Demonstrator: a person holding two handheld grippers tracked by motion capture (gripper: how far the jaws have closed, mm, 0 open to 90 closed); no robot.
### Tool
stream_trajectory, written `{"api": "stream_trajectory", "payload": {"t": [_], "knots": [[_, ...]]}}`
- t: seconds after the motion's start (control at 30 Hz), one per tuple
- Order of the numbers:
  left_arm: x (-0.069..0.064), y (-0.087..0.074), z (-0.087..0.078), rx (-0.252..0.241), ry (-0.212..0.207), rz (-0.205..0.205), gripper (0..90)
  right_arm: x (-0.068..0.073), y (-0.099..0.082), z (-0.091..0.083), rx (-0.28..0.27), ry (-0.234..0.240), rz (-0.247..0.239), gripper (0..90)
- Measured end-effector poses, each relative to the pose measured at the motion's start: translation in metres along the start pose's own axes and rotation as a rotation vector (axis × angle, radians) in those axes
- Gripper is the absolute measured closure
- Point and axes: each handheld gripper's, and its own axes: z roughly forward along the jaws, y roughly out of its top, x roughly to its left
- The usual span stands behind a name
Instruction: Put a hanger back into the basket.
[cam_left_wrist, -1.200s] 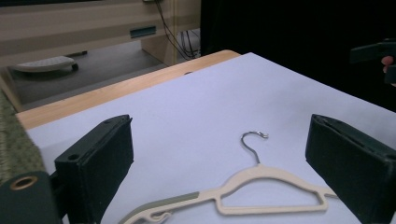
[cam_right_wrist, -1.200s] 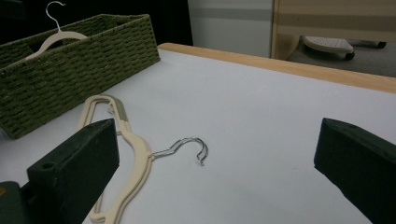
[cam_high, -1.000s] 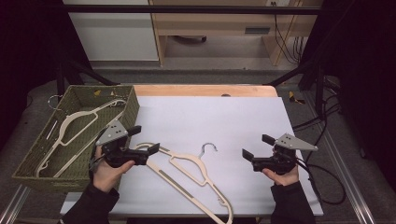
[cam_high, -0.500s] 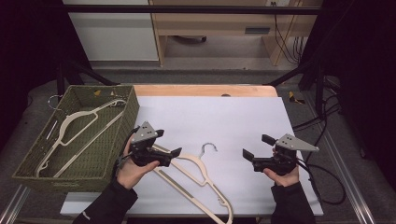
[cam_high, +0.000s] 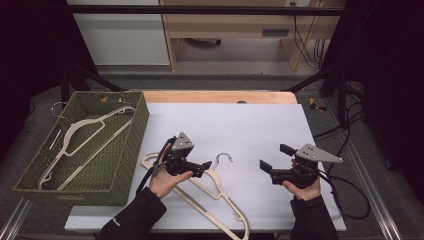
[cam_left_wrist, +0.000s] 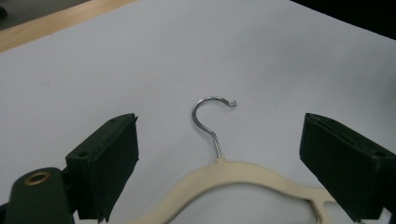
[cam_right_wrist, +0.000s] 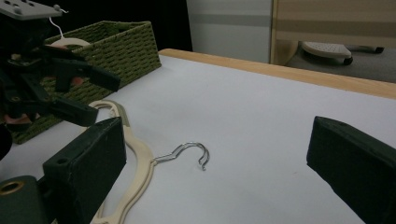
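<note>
A cream hanger (cam_high: 207, 184) with a metal hook (cam_high: 225, 159) lies flat on the white table top (cam_high: 240, 125). My left gripper (cam_high: 201, 169) hovers open over the hanger's neck, pointing right. In the left gripper view the hook (cam_left_wrist: 205, 112) and the cream neck (cam_left_wrist: 243, 175) sit between the wide-apart jaws, untouched. My right gripper (cam_high: 274, 157) is held open near the right side of the table, pointing left toward the hook (cam_right_wrist: 191, 151), with a gap of bare table between. The right gripper view also shows the left gripper (cam_right_wrist: 79, 88) above the hanger (cam_right_wrist: 135, 158).
A green woven basket (cam_high: 135, 125) stands at the table's left edge and holds another cream hanger (cam_high: 75, 135). A wooden strip (cam_high: 215, 96) runs along the far edge. Cables (cam_high: 345, 190) trail off the right side.
My left gripper has moved right, from beside the basket to over the hanger's neck near the hook. The right gripper has stayed in place.
</note>
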Motion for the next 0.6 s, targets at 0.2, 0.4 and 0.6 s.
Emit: {"api": "stream_trajectory", "payload": {"t": [0.2, 0.4, 0.6], "knots": [[0.003, -0.003, 0.02, 0.04, 0.001, -0.013, 14.5, 0.0, 0.0, 0.001, -0.001, 0.001, -0.001, 5.1], [0.004, -0.006, 0.034, 0.064, 0.001, -0.019, 19.0, 0.001, -0.001, 0.002, 0.001, 0.008, 0.004, 5.1], [0.006, -0.01, 0.05, 0.096, -0.011, -0.033, 26.5, 0.001, -0.001, 0.003, 0.006, 0.005, 0.001, 5.1]]}}
